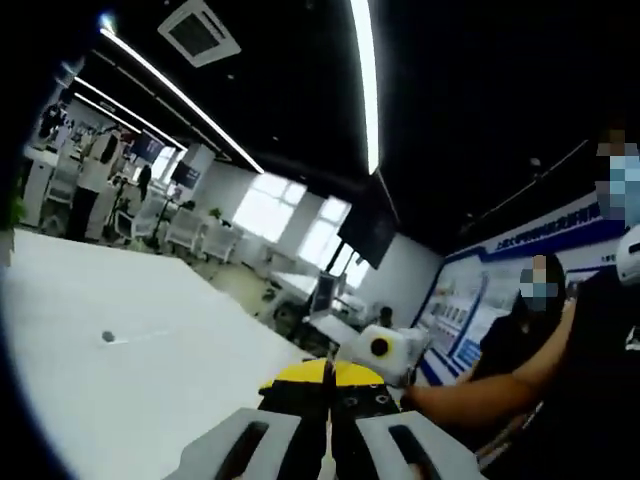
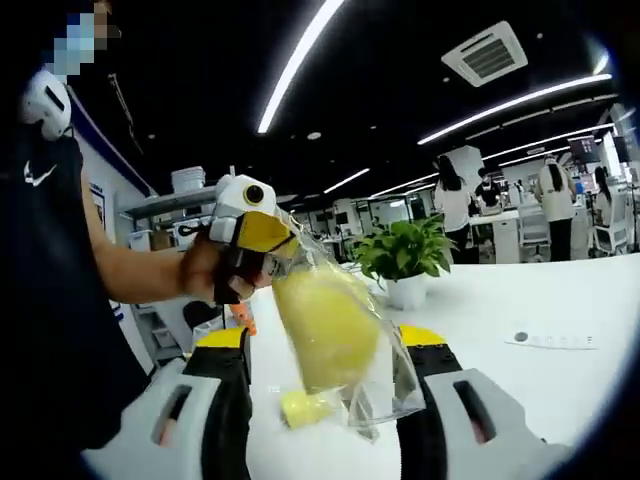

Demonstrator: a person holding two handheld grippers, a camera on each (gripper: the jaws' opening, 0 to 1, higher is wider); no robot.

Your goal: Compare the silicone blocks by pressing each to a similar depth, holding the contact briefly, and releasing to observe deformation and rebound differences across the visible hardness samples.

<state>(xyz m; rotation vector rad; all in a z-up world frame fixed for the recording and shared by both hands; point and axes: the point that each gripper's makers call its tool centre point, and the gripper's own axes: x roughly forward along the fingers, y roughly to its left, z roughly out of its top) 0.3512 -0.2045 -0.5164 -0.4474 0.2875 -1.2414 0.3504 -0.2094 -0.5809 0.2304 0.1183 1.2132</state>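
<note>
A clear plastic bag (image 2: 385, 385) hangs in the right gripper view with a large yellow silicone block (image 2: 325, 325) inside. A smaller yellow piece (image 2: 303, 408) sits at its bottom. My left gripper (image 2: 262, 232), held in a hand, enters from the left and is shut on the bag's top edge. My right gripper (image 2: 325, 345) stands wide open, one jaw on each side of the hanging bag, without touching it. In the left gripper view my left gripper (image 1: 326, 372) shows its yellow-tipped jaws pressed together above the white table (image 1: 150, 370).
A potted green plant (image 2: 405, 260) stands on the white table (image 2: 560, 300), with a small label (image 2: 550, 340) lying to its right. A person's forearm (image 1: 480, 395) reaches in at the right. Office desks, chairs and standing people fill the background.
</note>
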